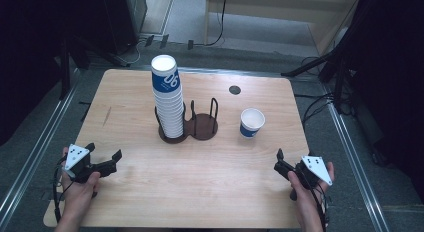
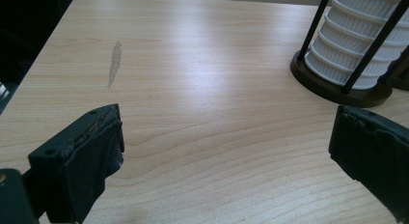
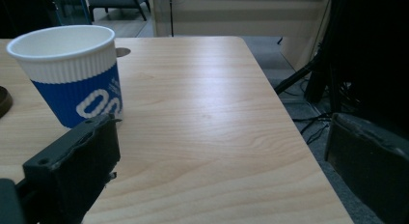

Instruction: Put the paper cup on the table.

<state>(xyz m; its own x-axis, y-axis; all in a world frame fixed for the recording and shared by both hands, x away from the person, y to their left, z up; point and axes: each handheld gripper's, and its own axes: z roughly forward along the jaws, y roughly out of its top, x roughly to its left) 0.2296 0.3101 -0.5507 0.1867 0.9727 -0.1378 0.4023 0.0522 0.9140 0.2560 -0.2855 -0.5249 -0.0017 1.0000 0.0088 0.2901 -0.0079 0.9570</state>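
A tall stack of white ribbed paper cups point(image 1: 168, 101) with a blue-banded one on top stands in the left ring of a dark two-ring holder point(image 1: 204, 127); the right ring is empty. One blue-and-white cup point(image 1: 252, 122) stands upright on the table to the holder's right. My left gripper point(image 1: 104, 153) rests open near the front left corner, with nothing between its jaws. In the left gripper view the stack point(image 2: 359, 43) is ahead to the right of the left gripper point(image 2: 226, 125). My right gripper point(image 1: 278, 161) is open near the front right edge, and the cup point(image 3: 71, 74) stands just beyond its left jaw in the right gripper view point(image 3: 222, 132).
The wooden table point(image 1: 200, 192) has a round cable hole point(image 1: 234, 89) at the back right and a grey scuff point(image 1: 106, 116) on the left. Dark stands and cables point(image 1: 320, 104) lie on the floor past the right edge.
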